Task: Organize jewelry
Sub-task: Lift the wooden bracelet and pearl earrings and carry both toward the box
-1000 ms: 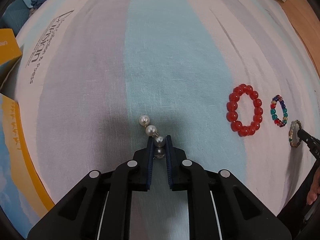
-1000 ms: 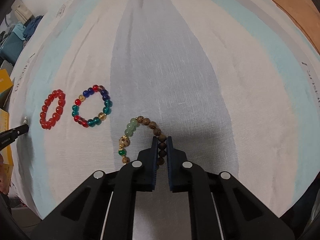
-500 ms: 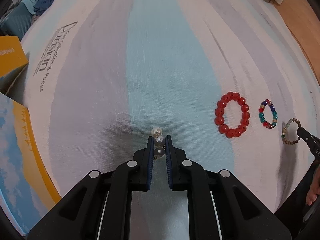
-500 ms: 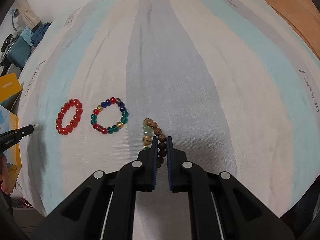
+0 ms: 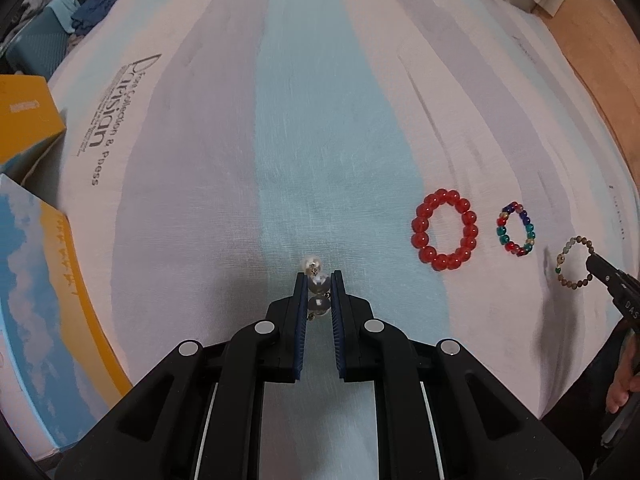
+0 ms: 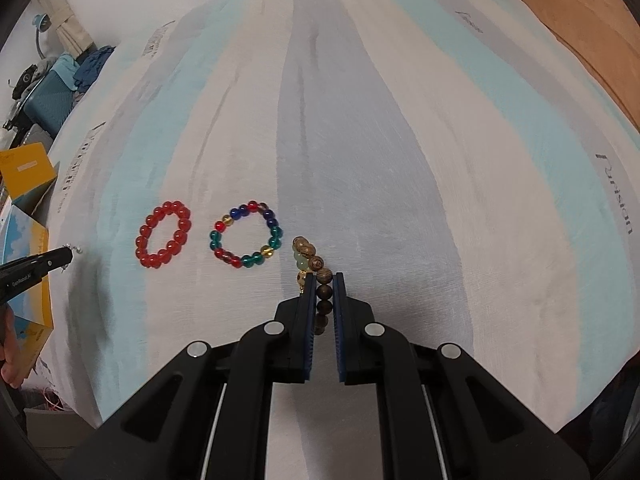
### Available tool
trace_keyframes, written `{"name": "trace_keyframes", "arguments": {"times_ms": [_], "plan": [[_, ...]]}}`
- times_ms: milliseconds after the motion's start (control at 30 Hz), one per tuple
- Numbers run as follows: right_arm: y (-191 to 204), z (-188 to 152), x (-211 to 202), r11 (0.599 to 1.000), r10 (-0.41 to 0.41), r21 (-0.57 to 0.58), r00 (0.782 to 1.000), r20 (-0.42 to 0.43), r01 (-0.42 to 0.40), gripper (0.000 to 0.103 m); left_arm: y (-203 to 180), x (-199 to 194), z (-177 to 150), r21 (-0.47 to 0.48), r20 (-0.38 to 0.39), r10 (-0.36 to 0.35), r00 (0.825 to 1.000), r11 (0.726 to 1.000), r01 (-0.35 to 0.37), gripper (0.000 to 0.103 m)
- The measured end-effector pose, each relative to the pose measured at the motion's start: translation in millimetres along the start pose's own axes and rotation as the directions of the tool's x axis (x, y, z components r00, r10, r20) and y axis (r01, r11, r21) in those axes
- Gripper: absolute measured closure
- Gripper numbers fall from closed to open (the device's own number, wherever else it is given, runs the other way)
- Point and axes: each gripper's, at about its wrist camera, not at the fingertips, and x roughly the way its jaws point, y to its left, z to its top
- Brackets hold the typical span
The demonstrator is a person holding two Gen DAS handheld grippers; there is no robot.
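The left gripper [image 5: 319, 276] has black fingers with blue pads, and the fingers pinch a string of round white pearl beads [image 5: 317, 280]. One pearl pokes out past the fingertips and two sit between the pads. The beads hang above the striped bed sheet [image 5: 320, 128], which has soft blue, grey and white bands and some printed letters.

The right gripper [image 6: 323, 278] looks the same. Its fingers are pressed tight on a bracelet of brown wooden beads with a few pale green ones [image 6: 310, 264]. Some brown beads sit between the pads, and the rest curls out in front of the fingertips and a bit to their left.

Two more bracelets lie flat on the sheet between the two grippers. The ring of shiny red round beads [image 6: 164, 234] lies well to the left of the right fingers. The ring of mixed blue, green, red and yellow glass beads [image 6: 246, 239] lies just beside the wooden bracelet, to its left. They do not touch each other.

Nothing lies on the sheet ahead of either pair of fingers.

At the left edge of the bed stand a yellow cardboard box [image 5: 28, 120] and a blue box with clouds and a yellow border [image 5: 36, 280]. Far past them sits a teal suitcase with dark clothes on it [image 6: 52, 96]. A wooden floor [image 6: 580, 12] shows at the far right.
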Motion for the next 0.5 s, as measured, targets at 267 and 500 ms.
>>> {"name": "trace_keyframes", "arguments": {"times_ms": [267, 500], "plan": [[15.5, 2.0, -15.9, 1.000, 0.002, -0.018, 1.000, 0.020, -0.001, 0.096, 6.5, -23.4, -3.6, -0.005, 0.030, -0.005, 1.000, 1.000, 0.005, 0.093], [32.4, 4.6, -30.4, 0.999, 0.003, -0.041, 0.999, 0.041, -0.002, 0.096, 13.1, -38.1, -8.6, -0.006, 0.044, -0.005, 0.999, 1.000, 0.005, 0.093]]}}
